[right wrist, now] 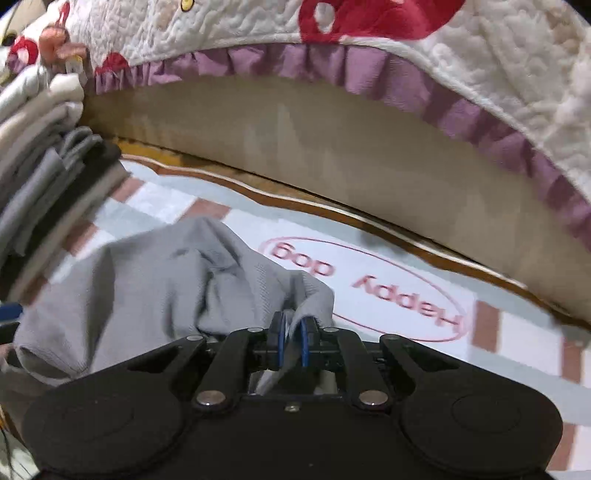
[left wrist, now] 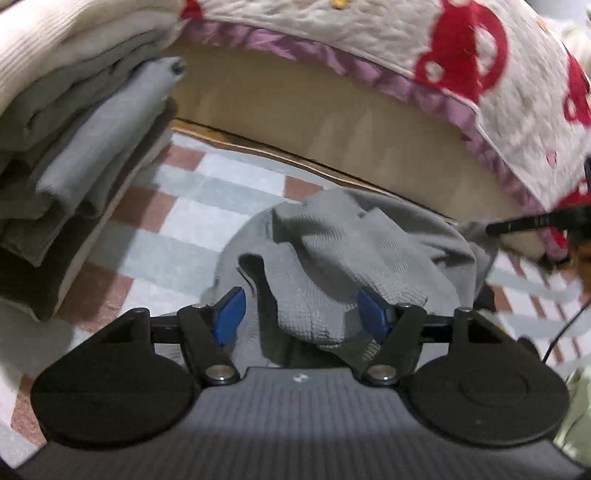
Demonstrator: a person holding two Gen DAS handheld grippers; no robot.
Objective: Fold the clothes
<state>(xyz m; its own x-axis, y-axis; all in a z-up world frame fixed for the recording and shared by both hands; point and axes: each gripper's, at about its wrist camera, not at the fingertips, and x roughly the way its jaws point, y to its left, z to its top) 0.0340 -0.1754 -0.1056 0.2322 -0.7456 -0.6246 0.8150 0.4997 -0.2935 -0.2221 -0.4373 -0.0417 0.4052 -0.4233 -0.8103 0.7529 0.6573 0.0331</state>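
Observation:
A crumpled grey knitted garment lies in a heap on a checked mat. In the left wrist view my left gripper stands open just above it, blue pads wide apart, with a fold of the grey cloth lying loosely between them. In the right wrist view the same grey garment spreads to the left, and my right gripper is shut on a pinched edge of it, close above the mat.
A tall stack of folded clothes stands at the left, also the stack in the right wrist view. Behind runs a beige mattress side under a quilt with red patterns. The mat bears a "Happy dog" print.

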